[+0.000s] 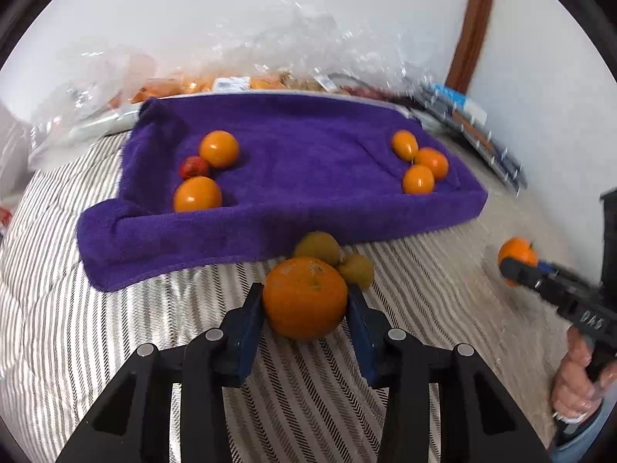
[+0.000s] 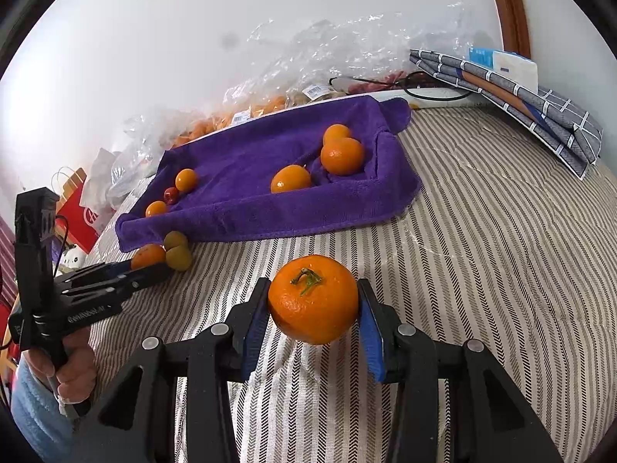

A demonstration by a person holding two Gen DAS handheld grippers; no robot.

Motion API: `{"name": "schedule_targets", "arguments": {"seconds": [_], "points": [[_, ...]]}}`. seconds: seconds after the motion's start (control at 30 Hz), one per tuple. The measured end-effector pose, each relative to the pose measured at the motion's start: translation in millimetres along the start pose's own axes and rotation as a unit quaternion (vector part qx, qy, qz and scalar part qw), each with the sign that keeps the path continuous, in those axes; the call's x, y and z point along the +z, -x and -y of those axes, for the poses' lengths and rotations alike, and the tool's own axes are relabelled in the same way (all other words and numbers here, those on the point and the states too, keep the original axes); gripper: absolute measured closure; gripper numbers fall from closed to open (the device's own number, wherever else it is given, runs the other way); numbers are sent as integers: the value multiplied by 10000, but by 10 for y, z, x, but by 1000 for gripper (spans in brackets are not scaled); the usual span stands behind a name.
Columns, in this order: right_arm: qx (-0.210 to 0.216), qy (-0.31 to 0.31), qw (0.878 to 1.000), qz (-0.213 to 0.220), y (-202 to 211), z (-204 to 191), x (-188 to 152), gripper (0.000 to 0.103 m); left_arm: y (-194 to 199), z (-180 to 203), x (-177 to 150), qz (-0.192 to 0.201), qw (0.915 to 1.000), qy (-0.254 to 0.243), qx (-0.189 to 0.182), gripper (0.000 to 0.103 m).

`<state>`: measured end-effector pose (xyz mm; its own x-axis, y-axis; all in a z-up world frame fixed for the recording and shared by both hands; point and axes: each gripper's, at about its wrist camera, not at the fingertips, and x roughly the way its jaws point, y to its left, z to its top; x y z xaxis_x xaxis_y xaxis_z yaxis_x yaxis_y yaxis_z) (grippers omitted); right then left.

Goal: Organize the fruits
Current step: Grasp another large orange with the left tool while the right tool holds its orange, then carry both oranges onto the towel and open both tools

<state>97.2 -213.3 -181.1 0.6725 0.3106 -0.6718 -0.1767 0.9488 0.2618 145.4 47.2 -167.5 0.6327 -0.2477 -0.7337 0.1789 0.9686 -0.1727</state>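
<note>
Left gripper (image 1: 306,301) has its blue pads closed against the two sides of an orange (image 1: 305,296) that sits low over the striped bedcover (image 1: 115,328), just in front of two small greenish fruits (image 1: 318,247) lying at the near edge of a purple towel (image 1: 308,146). Right gripper (image 2: 314,301) is narrowed the same way on a second orange (image 2: 313,298), stem up, with both pads touching its skin; it is held above the bedcover, well apart from the towel. On the towel, whose edges are rolled up into a rim, three oranges (image 1: 420,162) cluster in the right corner, touching one another. In the left corner two more oranges (image 1: 218,148) flank a small red fruit (image 1: 194,166). Behind the towel, against the white wall, lie clear plastic bags (image 2: 308,61) with more orange fruit inside. A folded checked cloth (image 2: 540,115) rests at the far right of the bed. Each gripper's handle is held by a bare hand (image 2: 73,370).
</note>
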Motion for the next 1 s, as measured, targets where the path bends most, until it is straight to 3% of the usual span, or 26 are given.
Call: {"name": "schedule_targets", "arguments": {"seconds": [0.17, 0.3, 0.8, 1.0], "points": [[-60, 49, 10000, 61, 27, -16, -14, 60, 210, -178, -63, 514, 9973, 527, -58, 63], [-168, 122, 9997, 158, 61, -39, -24, 60, 252, -259, -61, 628, 9955, 713, -34, 63], [-140, 147, 9995, 258, 101, -36, -51, 59, 383, -104, -93, 938, 9950, 320, -93, 63], [57, 169, 9995, 261, 130, -40, -59, 59, 393, -101, -82, 922, 9951, 300, -193, 63]]}}
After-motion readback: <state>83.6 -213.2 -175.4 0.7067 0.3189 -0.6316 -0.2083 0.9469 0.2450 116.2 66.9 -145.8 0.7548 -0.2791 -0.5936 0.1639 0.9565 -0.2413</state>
